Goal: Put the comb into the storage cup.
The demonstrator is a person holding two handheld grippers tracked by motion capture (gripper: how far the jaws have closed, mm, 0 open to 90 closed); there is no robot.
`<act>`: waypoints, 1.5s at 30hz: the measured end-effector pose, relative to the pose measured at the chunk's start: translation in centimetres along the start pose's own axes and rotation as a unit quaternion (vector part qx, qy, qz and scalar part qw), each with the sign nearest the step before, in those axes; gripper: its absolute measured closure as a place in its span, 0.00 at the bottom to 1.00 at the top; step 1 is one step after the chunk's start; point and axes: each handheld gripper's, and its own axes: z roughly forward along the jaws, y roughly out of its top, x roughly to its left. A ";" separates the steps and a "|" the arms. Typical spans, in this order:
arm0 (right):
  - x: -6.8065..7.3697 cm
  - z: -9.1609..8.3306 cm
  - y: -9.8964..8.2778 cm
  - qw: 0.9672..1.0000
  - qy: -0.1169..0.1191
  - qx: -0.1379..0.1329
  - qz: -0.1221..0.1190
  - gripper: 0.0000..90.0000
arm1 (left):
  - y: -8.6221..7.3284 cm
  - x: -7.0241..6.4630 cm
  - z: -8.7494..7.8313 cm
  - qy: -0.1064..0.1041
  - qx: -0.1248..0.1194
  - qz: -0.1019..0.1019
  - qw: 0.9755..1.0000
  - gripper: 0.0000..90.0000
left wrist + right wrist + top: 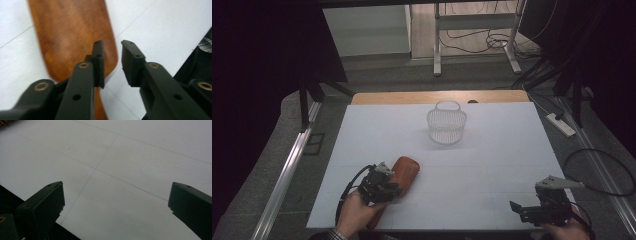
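Observation:
A brown wooden board (405,171) with rounded corners lies flat on the white table top (492,165) at the front left. My left gripper (392,189) hovers over the board's near end. In the left gripper view its jaws stand a little apart above the board (72,32), and the gap between them (111,53) holds nothing; the pads do not press on the wood. My right gripper (524,207) rests at the front right corner. Its jaws are wide apart (116,195) over bare white surface (125,157).
A white wire basket (446,125) with a handle stands upright at the middle back of the table. A wooden strip (437,96) edges the far side. On the floor to the right lie a power strip (562,124) and cables.

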 end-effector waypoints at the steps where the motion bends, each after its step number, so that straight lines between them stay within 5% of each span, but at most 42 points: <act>1: 0.0 0.0 0.0 1.000 0.000 0.000 0.000 0.01 | -0.2 0.1 -0.2 0.007 -0.001 -0.005 1.000 0.71; 7: 0.0 0.0 0.0 1.000 0.002 0.000 0.000 0.01 | -1.2 0.5 -0.9 0.031 -0.012 -0.026 0.999 0.54; 18: 0.0 0.0 0.1 1.000 0.003 -0.001 -0.002 0.01 | -3.0 1.0 -1.9 0.036 -0.025 -0.064 0.997 0.25; 25: 0.1 0.0 0.1 1.000 0.003 -0.002 -0.002 0.01 | -4.1 0.8 -2.5 0.043 -0.028 -0.066 0.996 0.02; 31: 0.1 0.0 0.1 1.000 0.003 -0.002 -0.003 0.01 | -4.5 0.8 -2.5 0.045 -0.037 -0.051 0.997 0.00; 36: 0.1 0.1 0.1 1.000 0.003 -0.002 -0.003 0.01 | -4.7 1.3 -2.1 0.017 -0.056 -0.045 0.997 0.00; 40: 0.1 0.1 0.1 1.000 0.002 0.000 -0.004 0.01 | -4.6 1.1 -1.5 0.033 -0.044 -0.029 0.998 0.00; 45: 0.1 0.1 0.1 1.000 0.002 0.000 -0.003 0.01 | -4.5 1.3 -0.7 0.026 -0.032 -0.036 0.999 0.00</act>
